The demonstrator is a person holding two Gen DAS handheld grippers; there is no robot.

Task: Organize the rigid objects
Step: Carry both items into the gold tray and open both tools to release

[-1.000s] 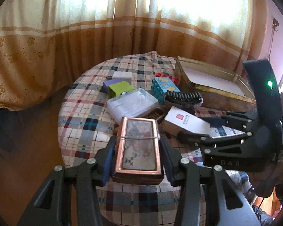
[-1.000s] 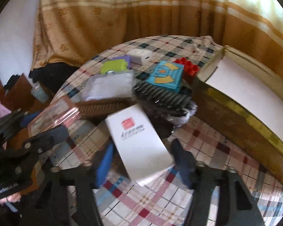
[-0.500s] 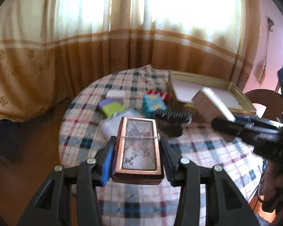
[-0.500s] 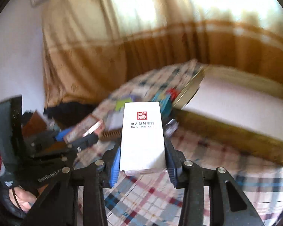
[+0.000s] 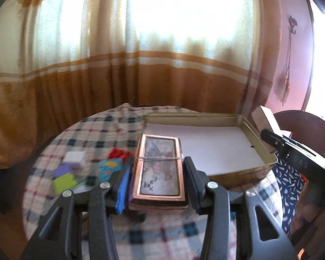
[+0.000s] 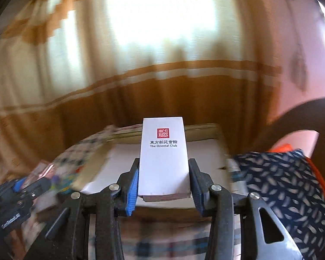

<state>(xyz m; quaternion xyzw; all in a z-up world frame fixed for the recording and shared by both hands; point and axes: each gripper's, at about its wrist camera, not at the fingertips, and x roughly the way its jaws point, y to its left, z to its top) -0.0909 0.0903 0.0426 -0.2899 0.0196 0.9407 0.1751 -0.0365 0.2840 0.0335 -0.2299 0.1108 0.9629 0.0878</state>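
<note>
Copper-framed case [image 5: 159,169], banded across its middle by a thin elastic, clamped flat between the left gripper [image 5: 158,182] fingers, held in the air above the worktop [image 5: 93,130] at the near left edge of the gold tin tray [image 5: 268,162]. White box [image 6: 163,156] printed "The Oriental Club" pinched at its near end between the right gripper [image 6: 162,186] fingers, lifted and aimed at the same tray from its near right side; in the left view, visible as a pale block at far right beyond the tray's corner. Tray open, lined white, nothing in it yet. Small toys left on the plaid cloth to the left: red bricks [image 5: 119,152], a blue block [image 5: 109,166], a purple block [image 5: 64,170], a lime one [image 5: 64,183], a white one [image 5: 74,156].

Likely stage: carrying both items in for placing. Risks from here: both grippers converging on one tray, so a clash of fingers or cargo over the white liner; the white box held only by its rear portion, free to pivot downward if bumped on the tray rim; the case catching the near wall if lowered too early, tilting or slipping out; heavy blur in both views suggesting speed, so little margin for a clean set-down
</note>
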